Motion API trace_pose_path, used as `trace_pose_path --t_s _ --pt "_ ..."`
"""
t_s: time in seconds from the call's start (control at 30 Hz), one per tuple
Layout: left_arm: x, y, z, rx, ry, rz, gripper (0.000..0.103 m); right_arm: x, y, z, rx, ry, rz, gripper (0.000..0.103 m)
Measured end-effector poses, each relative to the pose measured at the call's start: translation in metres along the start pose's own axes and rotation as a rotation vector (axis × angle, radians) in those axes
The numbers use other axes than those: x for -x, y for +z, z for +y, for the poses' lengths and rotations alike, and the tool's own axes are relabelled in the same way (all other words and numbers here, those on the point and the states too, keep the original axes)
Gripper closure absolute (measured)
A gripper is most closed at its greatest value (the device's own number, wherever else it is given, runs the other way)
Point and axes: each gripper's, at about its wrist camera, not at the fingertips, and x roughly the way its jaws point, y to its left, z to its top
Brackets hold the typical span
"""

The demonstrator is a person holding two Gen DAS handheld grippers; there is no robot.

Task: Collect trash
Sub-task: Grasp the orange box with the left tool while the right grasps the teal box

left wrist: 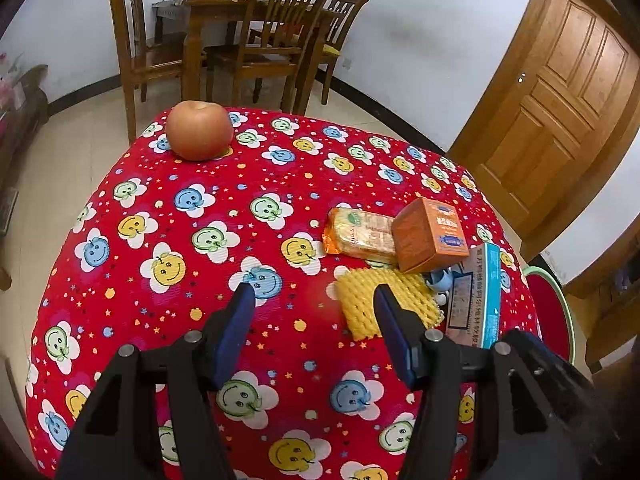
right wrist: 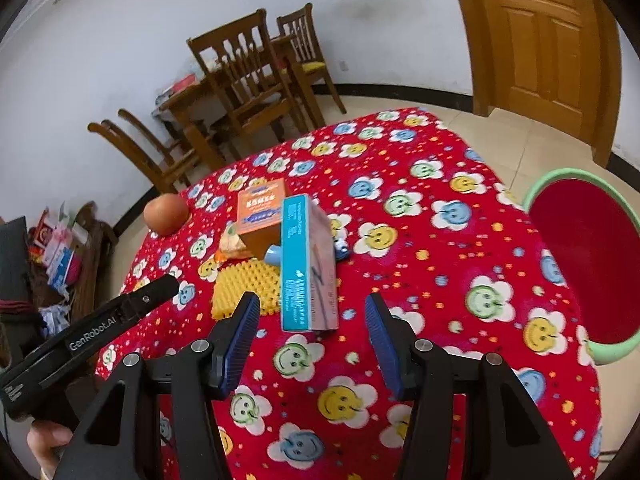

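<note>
1. The small blue object (right wrist: 274,255) is mostly hidden behind the teal box (right wrist: 298,264); what it is cannot be told.
2. The orange box (left wrist: 430,234) covers one end of the snack packet (left wrist: 360,234).
3. Print on both boxes is too small to read.

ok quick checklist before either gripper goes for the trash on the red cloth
1. Left gripper empty, jaws apart: ok.
2. Right gripper empty, jaws apart: ok.
3. Teal box lined up ahead of the right gripper: ok.
4. Yellow foam net in front of the left gripper, lying flat: ok, though its right finger overlaps it in view; contact cannot tell.
5. Red bin beside the table, open, reachable: ok.
6. Apple well apart from the trash pile: ok.
</note>
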Motion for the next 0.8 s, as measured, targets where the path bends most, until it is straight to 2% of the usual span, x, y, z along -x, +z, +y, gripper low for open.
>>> trace_pose_path --t_s 0.27,0.3,0.37,0.43,0.8 --pt "-0.004 0.005 -0.001 -0.006 0.000 0.001 0.042 -0.017 0.003 0.005 0.017 0.002 0.022 0.049" --pt "-0.004 0.006 -0.002 -0.006 -0.001 0.001 0.042 -0.018 0.003 0.005 0.023 0.002 0.022 0.053" --pt "-0.005 0.006 -0.005 -0.007 -0.001 0.002 0.042 -0.019 0.003 0.006 0.038 0.001 0.027 0.071" --pt "-0.006 0.009 -0.008 -0.011 -0.002 0.002 0.042 -0.018 0.003 0.006 0.049 0.002 0.026 0.082" --pt "-0.013 0.018 -0.044 -0.080 -0.028 -0.003 0.038 0.010 0.007 -0.013 0.035 0.010 -0.044 0.082"
